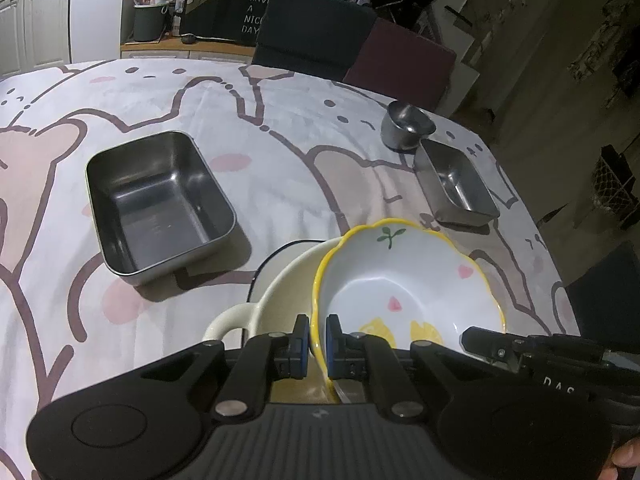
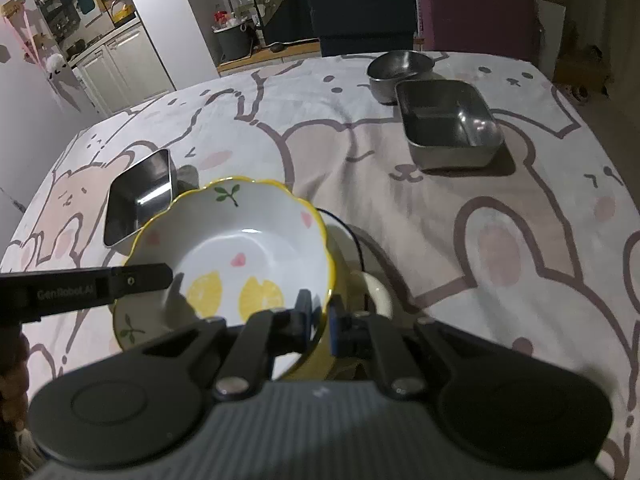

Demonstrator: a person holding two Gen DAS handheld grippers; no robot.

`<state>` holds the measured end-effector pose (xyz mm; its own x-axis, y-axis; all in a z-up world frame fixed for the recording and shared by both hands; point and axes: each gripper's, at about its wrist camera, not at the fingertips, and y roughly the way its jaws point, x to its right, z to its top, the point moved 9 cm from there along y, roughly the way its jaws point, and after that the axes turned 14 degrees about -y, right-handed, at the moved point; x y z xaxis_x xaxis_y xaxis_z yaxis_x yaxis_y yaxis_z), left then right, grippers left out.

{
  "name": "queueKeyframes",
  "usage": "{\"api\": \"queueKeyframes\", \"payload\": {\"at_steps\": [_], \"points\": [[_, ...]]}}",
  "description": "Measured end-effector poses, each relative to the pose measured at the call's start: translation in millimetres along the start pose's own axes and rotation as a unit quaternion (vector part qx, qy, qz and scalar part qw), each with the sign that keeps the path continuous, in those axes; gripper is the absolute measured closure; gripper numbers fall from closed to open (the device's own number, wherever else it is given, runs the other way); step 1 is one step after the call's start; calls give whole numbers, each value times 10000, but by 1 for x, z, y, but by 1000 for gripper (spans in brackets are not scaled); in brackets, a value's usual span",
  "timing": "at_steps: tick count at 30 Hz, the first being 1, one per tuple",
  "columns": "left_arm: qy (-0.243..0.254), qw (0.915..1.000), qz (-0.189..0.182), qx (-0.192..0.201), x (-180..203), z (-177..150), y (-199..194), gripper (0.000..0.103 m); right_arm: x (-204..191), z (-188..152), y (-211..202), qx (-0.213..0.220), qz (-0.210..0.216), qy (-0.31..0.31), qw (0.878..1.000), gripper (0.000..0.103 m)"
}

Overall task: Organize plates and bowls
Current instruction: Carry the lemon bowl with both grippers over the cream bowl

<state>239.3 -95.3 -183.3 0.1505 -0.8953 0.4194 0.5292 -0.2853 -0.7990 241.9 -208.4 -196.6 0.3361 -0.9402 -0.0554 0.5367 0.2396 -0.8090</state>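
A white bowl with a wavy yellow rim and lemon pattern (image 1: pixel 404 280) (image 2: pixel 248 240) hangs tilted between both grippers. My left gripper (image 1: pixel 317 328) is shut on its left rim. My right gripper (image 2: pixel 320 304) is shut on its right rim. Each wrist view also shows the other gripper reaching in from the side. Right under the bowl sits a cream dish with loop handles (image 1: pixel 280 292) (image 2: pixel 380 292), on a white plate with a dark rim (image 1: pixel 280 249). A second leaf-patterned rim (image 2: pixel 128 328) shows below the held bowl.
On the bunny-print tablecloth (image 1: pixel 280 140) stand a large steel rectangular tray (image 1: pixel 160 208) (image 2: pixel 140 196), a smaller steel tray (image 1: pixel 456 184) (image 2: pixel 448 128) and a round steel bowl (image 1: pixel 406 124) (image 2: pixel 396 68). Two chairs (image 1: pixel 320 36) stand at the far edge.
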Motion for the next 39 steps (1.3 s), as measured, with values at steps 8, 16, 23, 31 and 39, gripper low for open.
{"api": "queueKeyframes", "payload": {"at_steps": [8, 16, 23, 31, 39], "points": [[42, 9999, -7, -94, -8, -1, 2, 95, -5, 2, 9, -90, 6, -63, 9999, 93], [138, 9997, 8, -191, -11, -4, 6, 95, -6, 0, 12, -164, -17, -95, 9998, 93], [265, 9992, 4, -287, -13, -8, 9, 94, -6, 0, 13, -209, -20, -127, 9997, 93], [419, 9985, 42, -337, -12, -11, 10, 93, -6, -1, 13, -213, -64, -183, 9996, 93], [491, 9981, 16, -364, -11, -12, 13, 92, -4, 0, 9, -157, -122, -158, 9997, 93]]}}
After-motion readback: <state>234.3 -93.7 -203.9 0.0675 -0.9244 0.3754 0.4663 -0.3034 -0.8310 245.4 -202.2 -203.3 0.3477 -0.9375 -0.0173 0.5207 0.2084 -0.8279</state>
